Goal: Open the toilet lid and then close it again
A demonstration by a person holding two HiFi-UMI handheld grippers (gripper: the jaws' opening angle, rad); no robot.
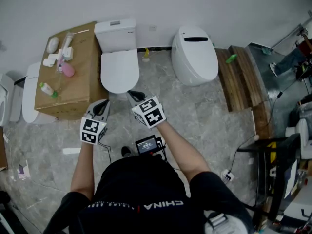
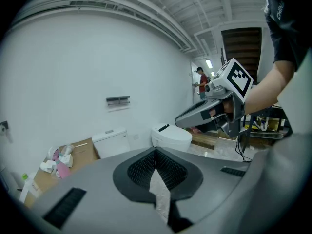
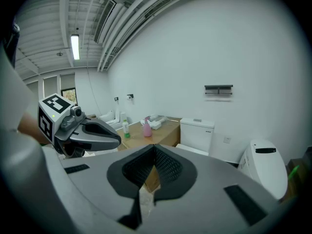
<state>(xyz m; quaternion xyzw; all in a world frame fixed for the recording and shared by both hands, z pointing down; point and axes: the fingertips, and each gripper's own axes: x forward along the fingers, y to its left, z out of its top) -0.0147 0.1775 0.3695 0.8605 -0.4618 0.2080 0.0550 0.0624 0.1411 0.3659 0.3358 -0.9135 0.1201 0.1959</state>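
Holds left gripper [image 1: 103,105] and right gripper [image 1: 135,95] side by side just short of the toilet [image 1: 115,34] — both pinched shut, empty. Lid [image 1: 119,71] down.

The toilet [image 1: 119,69] stands against the back wall, its lid lying flat on the bowl. Just to its left is a cardboard box [image 1: 84,91] with bottles [image 1: 66,68] on top. A second toilet [image 1: 196,52] stands to the right, apart, with wooden boards [image 1: 241,79] beyond it. The left gripper [image 1: 103,105] and right gripper [image 1: 134,94] are side by side before the toilet's front rim.
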